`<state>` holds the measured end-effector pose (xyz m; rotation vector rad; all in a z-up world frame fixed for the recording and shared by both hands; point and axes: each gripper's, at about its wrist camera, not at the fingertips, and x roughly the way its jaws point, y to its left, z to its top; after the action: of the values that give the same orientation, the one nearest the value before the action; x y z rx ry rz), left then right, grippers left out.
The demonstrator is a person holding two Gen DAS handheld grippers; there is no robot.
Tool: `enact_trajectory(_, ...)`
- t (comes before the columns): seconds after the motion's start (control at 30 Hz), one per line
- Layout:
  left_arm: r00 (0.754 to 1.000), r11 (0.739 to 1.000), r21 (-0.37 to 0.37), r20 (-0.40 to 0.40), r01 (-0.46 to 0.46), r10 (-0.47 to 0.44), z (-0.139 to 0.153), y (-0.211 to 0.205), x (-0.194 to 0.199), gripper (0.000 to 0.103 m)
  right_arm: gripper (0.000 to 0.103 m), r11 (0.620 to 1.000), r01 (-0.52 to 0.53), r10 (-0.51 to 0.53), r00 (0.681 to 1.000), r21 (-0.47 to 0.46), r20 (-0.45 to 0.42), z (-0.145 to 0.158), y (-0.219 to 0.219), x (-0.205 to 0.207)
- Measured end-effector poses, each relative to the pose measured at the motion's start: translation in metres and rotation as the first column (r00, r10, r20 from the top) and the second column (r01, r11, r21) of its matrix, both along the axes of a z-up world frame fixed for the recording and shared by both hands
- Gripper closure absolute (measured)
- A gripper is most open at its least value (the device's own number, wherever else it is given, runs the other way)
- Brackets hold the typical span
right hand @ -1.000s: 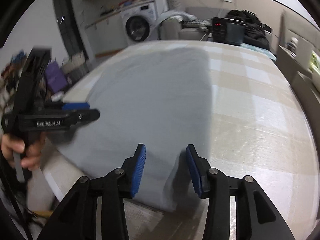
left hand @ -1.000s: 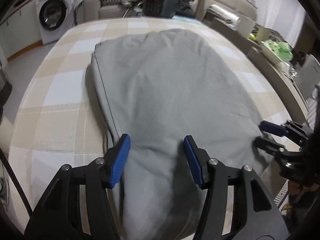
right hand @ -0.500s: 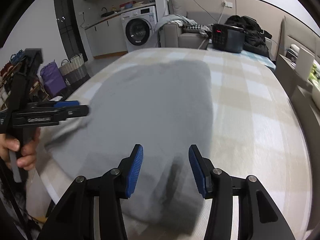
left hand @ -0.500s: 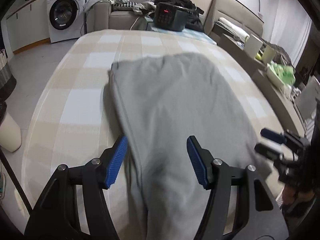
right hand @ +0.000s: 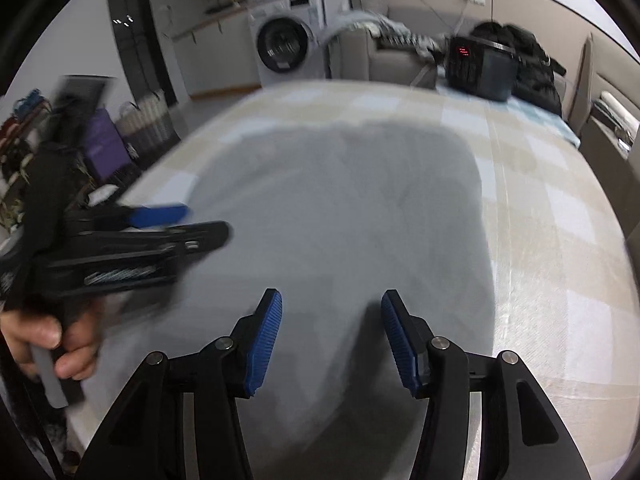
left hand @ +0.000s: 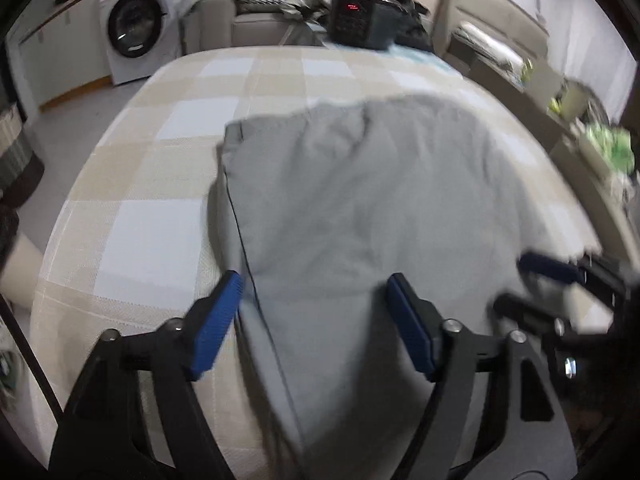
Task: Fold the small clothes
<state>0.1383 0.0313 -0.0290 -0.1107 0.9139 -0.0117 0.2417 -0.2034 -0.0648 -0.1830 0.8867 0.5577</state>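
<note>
The grey garment [left hand: 360, 208] lay spread flat on the checked counter [left hand: 160, 224], with its near edge hanging toward the person and its far edge about halfway across the top. On the left side, the left tool [left hand: 312, 320] had just been opening its jaws and stood wide, with the seamed left edge of the cloth passing between the blue pads but not pressed by them. A hand [right hand: 52, 340] was holding this tool from below. On the right side, the right tool [right hand: 330, 336] had also just been opening and stood about half wide, over the near part of the cloth, and it pinched nothing.

I judged that the step in hand was to let go after a fold and to prepare the next grip. To do it well, both tools should come clear of the cloth without dragging it, because the fabric seemed soft and easy to wrinkle. For the next fold, each tool should take only one near corner, at equal height, and both should travel together, so that the edges meet straight
</note>
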Motion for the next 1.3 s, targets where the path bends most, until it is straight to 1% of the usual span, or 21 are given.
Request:
enact_trajectory(0.07, 1.0, 0.999, 0.034, 0.001, 0.007, -0.007, -0.004, 0.002, -0.004, 0.02, 0.049, 0.999, -0.033, 0.034, 0.999, -0.033, 0.033, -0.002, -0.001, -0.003)
enact_trajectory(0.1, 1.0, 1.0, 0.006, 0.003, 0.007, -0.007, -0.005, 0.006, -0.007, 0.02, 0.048, 0.994, -0.068, 0.073, 0.996, -0.081, 0.056, -0.002, -0.001, -0.005)
enact_trajectory(0.13, 1.0, 1.0, -0.01, 0.007, 0.006, -0.006, -0.005, 0.009, -0.01, 0.02, 0.043, 0.99, -0.079, 0.087, 0.993, -0.113, 0.073, -0.001, -0.004, -0.007)
enact_trajectory(0.23, 1.0, 0.999, -0.039, 0.005, 0.004, -0.004, -0.006, 0.017, -0.016, 0.02, 0.04, 0.976, -0.03, 0.056, 0.992, -0.218, 0.116, 0.002, -0.022, -0.005)
enact_trajectory(0.27, 1.0, 0.999, -0.05, -0.003, -0.011, 0.01, -0.004, 0.02, -0.017, 0.023, 0.04, 0.974, -0.011, 0.037, 0.993, -0.227, 0.114, 0.002, -0.029, -0.002)
enact_trajectory(0.3, 1.0, 0.998, -0.058, 0.0, -0.019, 0.019, -0.001, 0.021, -0.019, 0.033, 0.04, 0.976, 0.005, 0.018, 0.995, -0.217, 0.101, 0.003, -0.037, 0.0)
enact_trajectory(0.37, 1.0, 0.998, -0.065, 0.02, -0.02, 0.021, 0.01, 0.022, -0.022, 0.043, 0.041, 0.987, 0.016, -0.001, 0.996, -0.162, 0.089, 0.008, -0.049, 0.003)
enact_trajectory(0.5, 0.993, 0.996, -0.092, 0.116, 0.012, -0.002, 0.04, 0.012, -0.024, 0.043, 0.041, 0.998, 0.015, -0.006, 0.991, -0.064, 0.133, 0.032, -0.045, 0.007)
enact_trajectory(0.57, 0.991, 0.998, -0.056, 0.134, 0.027, -0.02, 0.05, 0.002, -0.01, 0.043, 0.041, 0.999, 0.007, 0.001, 0.987, -0.049, 0.159, 0.039, -0.027, 0.017)
enact_trajectory(0.6, 0.99, 0.999, -0.035, 0.137, 0.04, -0.035, 0.052, -0.004, 0.001, 0.043, 0.041, 0.999, -0.014, 0.02, 0.989, -0.042, 0.147, 0.04, -0.016, 0.025)
enact_trajectory(0.67, 0.992, 0.998, 0.003, 0.114, 0.06, -0.059, 0.048, -0.013, 0.027, 0.043, 0.041, 0.999, -0.049, 0.05, 0.994, -0.02, 0.098, 0.034, 0.006, 0.047)
enact_trajectory(0.7, 0.996, 0.998, 0.029, 0.06, 0.057, -0.059, 0.037, -0.015, 0.046, 0.043, 0.041, 0.998, -0.048, 0.051, 0.997, -0.035, 0.066, 0.024, 0.016, 0.061)
enact_trajectory(0.73, 0.999, 0.998, 0.043, 0.006, 0.054, -0.054, 0.026, -0.014, 0.059, 0.043, 0.042, 0.997, -0.039, 0.043, 0.998, -0.064, 0.05, 0.018, 0.021, 0.068)
enact_trajectory(0.8, 0.998, 0.996, 0.086, -0.065, 0.025, -0.02, 0.01, -0.007, 0.067, 0.047, 0.048, 0.988, -0.002, 0.013, 0.998, -0.156, 0.066, 0.004, 0.023, 0.079)
enact_trajectory(0.9, 1.0, 0.998, 0.055, -0.025, 0.008, -0.007, 0.006, 0.02, 0.042, 0.047, 0.048, 0.982, 0.05, -0.03, 0.993, -0.183, 0.113, 0.005, 0.001, 0.079)
enact_trajectory(0.97, 0.998, 0.996, 0.069, -0.033, -0.055, 0.057, 0.005, 0.041, 0.023, 0.048, 0.047, 0.972, 0.126, -0.102, 0.987, -0.2, 0.127, 0.005, -0.027, 0.077)
enact_trajectory(1.03, 0.993, 0.993, -0.02, -0.025, -0.114, 0.114, 0.007, 0.066, 0.0, 0.048, 0.047, 0.988, 0.134, -0.13, 0.989, -0.075, 0.065, 0.01, -0.058, 0.071)
enact_trajectory(1.1, 0.991, 0.987, -0.088, -0.014, -0.136, 0.135, 0.007, 0.078, -0.014, 0.048, 0.047, 0.987, 0.157, -0.157, 0.987, 0.032, -0.018, 0.008, -0.084, 0.065)
enact_trajectory(1.2, 0.993, 0.988, -0.105, 0.003, -0.115, 0.116, 0.004, 0.072, -0.011, 0.048, 0.047, 0.977, 0.168, -0.158, 0.984, 0.133, -0.085, 0.002, -0.096, 0.06)
enact_trajectory(1.27, 0.998, 0.99, -0.122, -0.021, -0.065, 0.063, -0.003, 0.061, 0.001, 0.051, 0.05, 0.973, 0.179, -0.169, 0.983, 0.149, -0.073, 0.002, -0.094, 0.056)
enact_trajectory(1.3, 0.998, 0.994, -0.088, -0.014, -0.067, 0.066, -0.005, 0.054, 0.008, 0.053, 0.052, 0.973, 0.172, -0.161, 0.984, 0.154, -0.077, 0.002, -0.091, 0.054)
